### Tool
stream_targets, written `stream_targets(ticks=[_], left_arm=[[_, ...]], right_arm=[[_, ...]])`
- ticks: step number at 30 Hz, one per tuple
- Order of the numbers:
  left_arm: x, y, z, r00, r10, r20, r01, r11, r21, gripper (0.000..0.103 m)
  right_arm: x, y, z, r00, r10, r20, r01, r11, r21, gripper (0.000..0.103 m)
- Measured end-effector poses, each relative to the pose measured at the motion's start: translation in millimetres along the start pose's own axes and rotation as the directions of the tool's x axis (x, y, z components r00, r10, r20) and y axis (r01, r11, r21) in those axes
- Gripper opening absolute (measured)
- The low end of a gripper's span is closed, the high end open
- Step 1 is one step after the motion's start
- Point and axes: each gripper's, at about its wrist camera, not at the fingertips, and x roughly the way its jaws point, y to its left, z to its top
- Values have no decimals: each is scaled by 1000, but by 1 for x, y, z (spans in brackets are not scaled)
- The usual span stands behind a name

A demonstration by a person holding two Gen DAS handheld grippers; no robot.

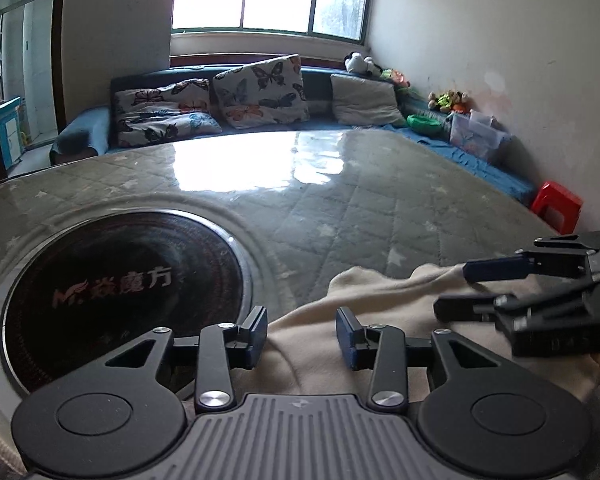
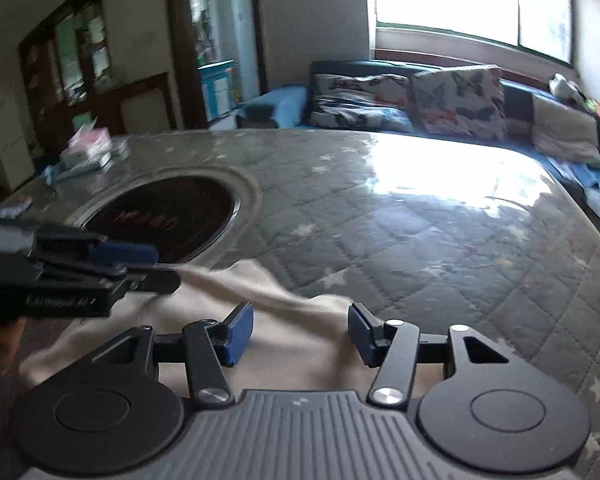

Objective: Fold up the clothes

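Note:
A cream garment (image 1: 380,312) lies crumpled at the near edge of the table; it also shows in the right wrist view (image 2: 260,300). My left gripper (image 1: 302,334) is open just above the cloth, with nothing between its blue pads. It also shows at the left of the right wrist view (image 2: 156,268), its fingers close together over the cloth edge. My right gripper (image 2: 300,332) is open over the garment and empty. It appears at the right of the left wrist view (image 1: 452,288).
The table (image 1: 340,208) has a grey quilted star-print cover under glossy plastic. A round black hotplate (image 1: 124,292) is set into it at the left. Boxes and packets (image 2: 88,148) sit at its far left corner. A sofa with butterfly cushions (image 1: 260,92) stands behind, a red stool (image 1: 556,208) at the right.

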Motion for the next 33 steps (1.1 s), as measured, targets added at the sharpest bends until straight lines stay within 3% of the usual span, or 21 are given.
stream_targets(ticks=[5,13,20,26,28,33], left_arm=[[1,4,-1,1000,6,-2,-6,1000,4,42],[3,12,-2,1000,-2,-7,2,1000,-6,46],[1,14,-1,1000,0,-7,0,1000,-11,48],[-4,18,-1,1000,20,-2,-20,1000,-8,47],[-6,19,-1,1000,27,-3,-27,1000,-5,47],[-7,24,-3,999,46,-3,-46,999,-10,47]], right_arm=[[-8,24,-6,1000,1,20,0,997,-80,55],[-24,56,-25,994,111,-14,-112,986,-126,57],[-39,94,-42,984,168,-52,-176,943,-282,60],[-47,105,-29,977,211,10,-200,938,-284,59],[-42,110,-25,964,267,-9,-260,927,-270,59],[-32,136,-31,906,409,-112,-424,861,-282,59]])
